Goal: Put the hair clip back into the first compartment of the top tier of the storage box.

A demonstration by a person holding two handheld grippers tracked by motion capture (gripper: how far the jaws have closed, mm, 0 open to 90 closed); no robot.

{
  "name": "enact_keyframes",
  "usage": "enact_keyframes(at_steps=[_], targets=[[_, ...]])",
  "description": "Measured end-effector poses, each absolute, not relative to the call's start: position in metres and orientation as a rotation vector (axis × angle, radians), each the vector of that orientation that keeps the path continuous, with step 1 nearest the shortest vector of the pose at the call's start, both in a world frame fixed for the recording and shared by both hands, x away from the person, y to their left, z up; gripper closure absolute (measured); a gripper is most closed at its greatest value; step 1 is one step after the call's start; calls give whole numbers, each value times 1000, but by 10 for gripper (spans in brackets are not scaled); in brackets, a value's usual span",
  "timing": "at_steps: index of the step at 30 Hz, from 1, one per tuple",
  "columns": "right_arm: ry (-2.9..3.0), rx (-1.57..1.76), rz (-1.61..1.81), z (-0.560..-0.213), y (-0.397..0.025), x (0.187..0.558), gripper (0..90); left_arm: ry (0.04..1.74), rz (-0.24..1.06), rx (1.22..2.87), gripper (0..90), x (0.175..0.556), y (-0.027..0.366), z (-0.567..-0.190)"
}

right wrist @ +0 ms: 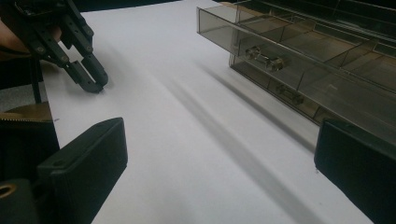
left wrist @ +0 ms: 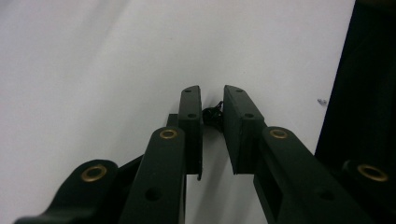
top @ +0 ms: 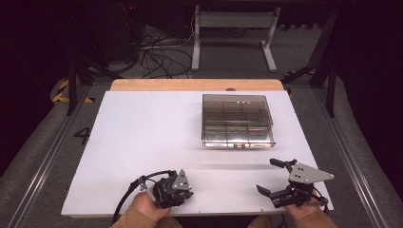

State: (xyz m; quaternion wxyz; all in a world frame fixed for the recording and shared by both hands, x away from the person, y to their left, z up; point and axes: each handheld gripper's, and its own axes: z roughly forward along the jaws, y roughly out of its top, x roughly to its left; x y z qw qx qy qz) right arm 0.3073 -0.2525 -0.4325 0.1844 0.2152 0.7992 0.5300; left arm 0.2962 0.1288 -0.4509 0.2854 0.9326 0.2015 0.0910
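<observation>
A smoky clear plastic drawer box (top: 237,121) stands right of centre on the white table (top: 142,142). In the right gripper view the drawer box (right wrist: 303,60) has its upper drawer pulled out a little, with a clear handle (right wrist: 264,58) on its front. My left gripper (top: 183,194) points down at the table's near edge. Its jaws are nearly together on a small black object (left wrist: 212,114) that spans the narrow gap at the left gripper's (left wrist: 212,100) tips. My right gripper (top: 272,176) is held low in front of the box, open wide and holding nothing.
The right gripper view looks across the white table (right wrist: 187,140) between the right gripper's (right wrist: 219,140) spread jaws, with the left gripper (right wrist: 95,84) touching the surface far left. Beyond the table are a desk frame (top: 233,28) and floor cables (top: 161,52).
</observation>
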Motion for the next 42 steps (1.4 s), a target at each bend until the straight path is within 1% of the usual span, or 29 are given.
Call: enact_keyframes(at_steps=[12, 19, 28, 42], targets=[[2255, 608, 1492, -433, -253, 307, 32, 539, 234, 2474, 784, 295, 131, -448], [2255, 609, 1492, -433, -252, 307, 32, 539, 206, 2415, 783, 295, 135, -442], [2255, 608, 1488, -433, -252, 307, 32, 537, 200, 2287, 784, 293, 144, -431], [2255, 609, 1488, -432, -252, 307, 32, 541, 223, 2228, 784, 291, 149, -424]])
